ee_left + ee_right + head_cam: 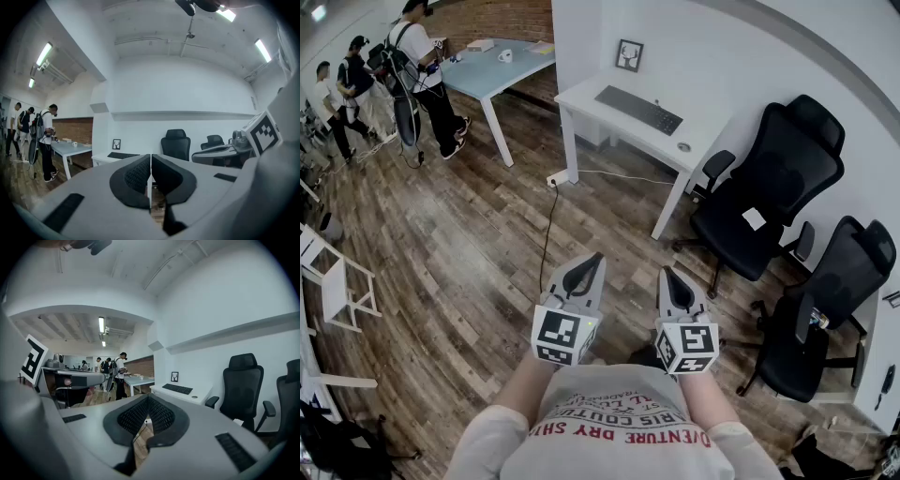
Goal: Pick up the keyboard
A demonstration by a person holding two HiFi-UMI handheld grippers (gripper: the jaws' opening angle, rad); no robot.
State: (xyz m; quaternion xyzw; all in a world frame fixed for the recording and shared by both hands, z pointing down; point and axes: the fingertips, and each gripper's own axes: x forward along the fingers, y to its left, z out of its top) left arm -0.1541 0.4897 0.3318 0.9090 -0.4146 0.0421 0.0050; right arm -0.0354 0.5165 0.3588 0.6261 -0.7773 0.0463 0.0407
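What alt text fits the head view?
The left gripper and right gripper, both shut and empty, are held side by side above a wood floor, facing a white desk with a black keyboard on it. Black office chairs stand right of the desk.

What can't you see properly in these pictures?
1. The keyboard, head view: its key letters are too small to read.
2. The small round thing beside it on the white desk, head view: too small to name.
3. The framed picture, head view: its drawing is too small to make out.
4. The second chair, right gripper view: cut off by the picture's right edge.
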